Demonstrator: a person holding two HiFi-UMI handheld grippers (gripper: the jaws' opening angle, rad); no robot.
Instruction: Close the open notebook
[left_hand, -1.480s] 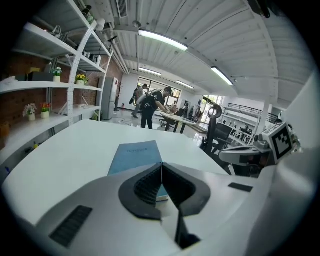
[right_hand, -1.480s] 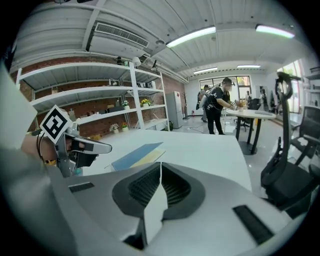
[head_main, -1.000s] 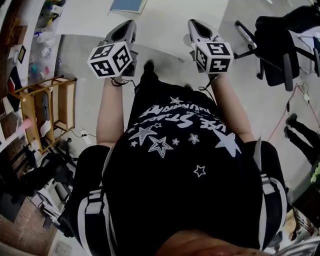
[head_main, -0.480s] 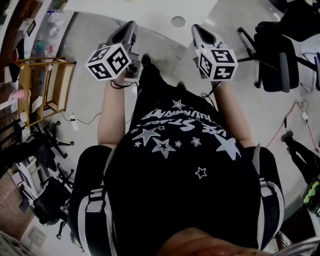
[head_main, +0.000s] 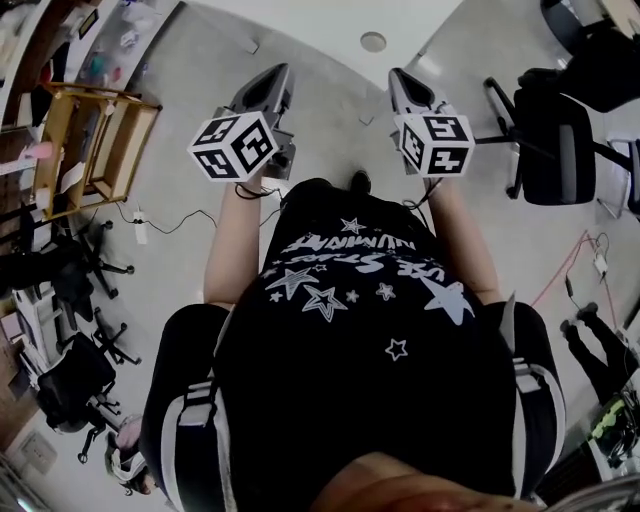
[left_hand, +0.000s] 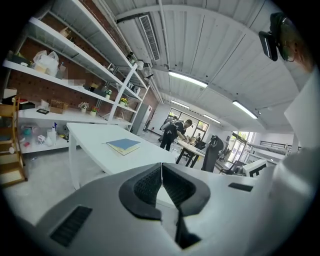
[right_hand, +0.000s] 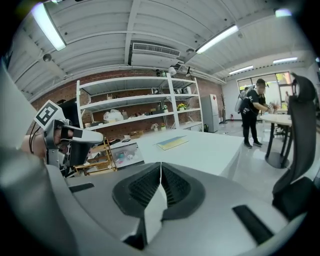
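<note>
**Both grippers drawn back from the table; notebook lying shut**

Head view with both gripper views. The left gripper (head_main: 277, 74) and the right gripper (head_main: 399, 76) are held side by side in front of the person, over bare floor and well short of the white table (left_hand: 95, 150). One second earlier the table's edge and the blue notebook lay at the top of the head view, just beyond the gripper tips. Half a second later only the table's edge remained, and now the notebook does not show in that view at all. The grippers have kept their spacing throughout, so the person appears to have stepped back and turned away from the table.

The notebook (left_hand: 123, 145) lies flat on the table top, blue cover uppermost, near the table's middle and apart from both tools. The right gripper view shows it (right_hand: 172, 142) the same way, on the table (right_hand: 215, 150) in front of the shelving.

In the left gripper view the jaws of the left gripper (left_hand: 161, 167) meet along a thin line with nothing between them. The jaws of the right gripper (right_hand: 160, 167) are likewise together and empty.

Reading: the cover looks down, so the closing seems complete and this is the withdrawal.
</note>
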